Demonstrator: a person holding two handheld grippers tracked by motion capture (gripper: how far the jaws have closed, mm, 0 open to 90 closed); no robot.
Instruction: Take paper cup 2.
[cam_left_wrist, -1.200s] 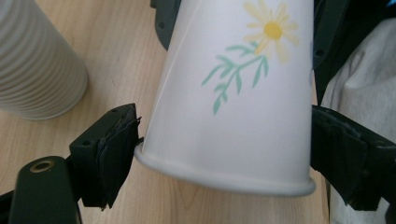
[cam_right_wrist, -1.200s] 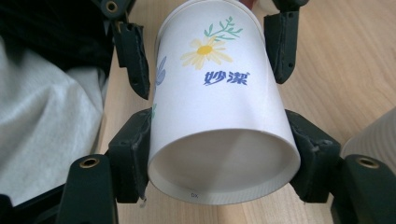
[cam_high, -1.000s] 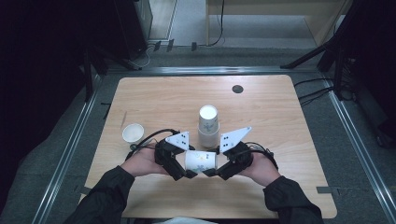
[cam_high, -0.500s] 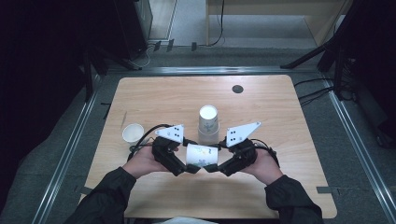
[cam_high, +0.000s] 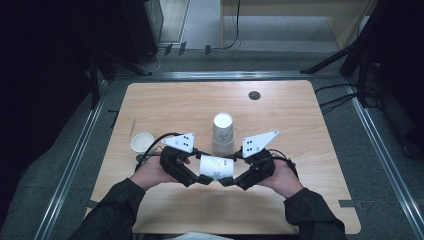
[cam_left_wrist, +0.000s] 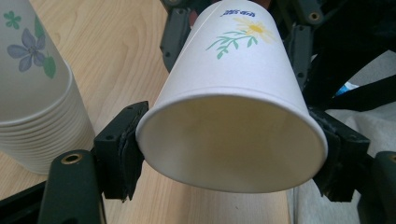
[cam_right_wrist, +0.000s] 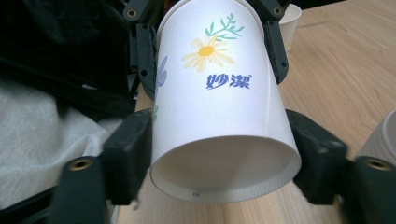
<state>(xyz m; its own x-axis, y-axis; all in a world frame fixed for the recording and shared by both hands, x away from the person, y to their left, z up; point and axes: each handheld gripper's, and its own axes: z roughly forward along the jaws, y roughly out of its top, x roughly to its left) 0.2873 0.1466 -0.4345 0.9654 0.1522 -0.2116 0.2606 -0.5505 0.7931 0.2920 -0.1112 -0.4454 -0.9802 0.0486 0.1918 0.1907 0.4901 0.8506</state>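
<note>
cups: one flowered cup (cam_high: 216, 167) between both tongs, left tongs (cam_high: 204, 178) closing on rim, right tongs (cam_high: 223, 181) loosening; one stack (cam_high: 223, 134); one loose cup (cam_high: 142, 142).

The paper cup (cam_right_wrist: 219, 107) is white, printed with a white-petalled, yellow-centred daisy, green sprigs at its 12 o'clock and blue characters at its 6 o'clock; its inside is cream. The stack of cups (cam_left_wrist: 32, 88) is white with a lilac flower and green leaves, and the single cup (cam_high: 142, 142) at the table's 9 o'clock is plain white. The table (cam_high: 300, 130) is pale wood grain with a dark round spot (cam_high: 254, 95) near 1 o'clock; both grippers' jaws are black, their three-cornered plates white with black squares.
</note>
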